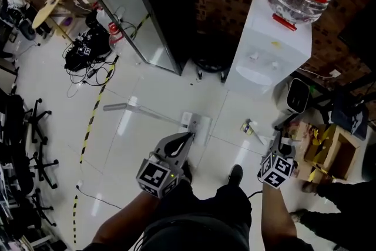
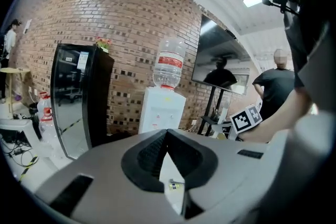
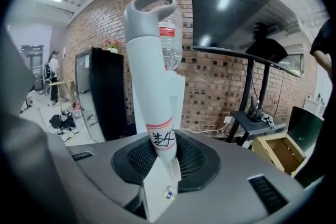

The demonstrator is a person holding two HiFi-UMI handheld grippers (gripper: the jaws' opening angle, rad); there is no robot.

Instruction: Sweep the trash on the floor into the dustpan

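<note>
A long-handled grey dustpan (image 1: pixel 197 126) lies flat on the white floor, its handle (image 1: pixel 144 112) stretching left. A small yellow-and-white piece of trash (image 1: pixel 249 126) lies to its right, near the water dispenser. My left gripper (image 1: pixel 189 137) hangs just in front of the dustpan, jaws shut with nothing between them (image 2: pixel 167 131); the trash (image 2: pixel 176 184) shows on the floor below its jaws. My right gripper (image 1: pixel 277 141) is shut on an upright white broom handle (image 3: pixel 153 81) with a grey loop at its top. The broom's head is hidden.
A black cabinet (image 1: pixel 147 3) and a white water dispenser (image 1: pixel 267 47) stand against the brick wall. A cardboard box (image 1: pixel 336 150) sits at the right. Cables and bags (image 1: pixel 88 49) and office chairs (image 1: pixel 23 126) crowd the left. Yellow-black tape (image 1: pixel 93 117) crosses the floor.
</note>
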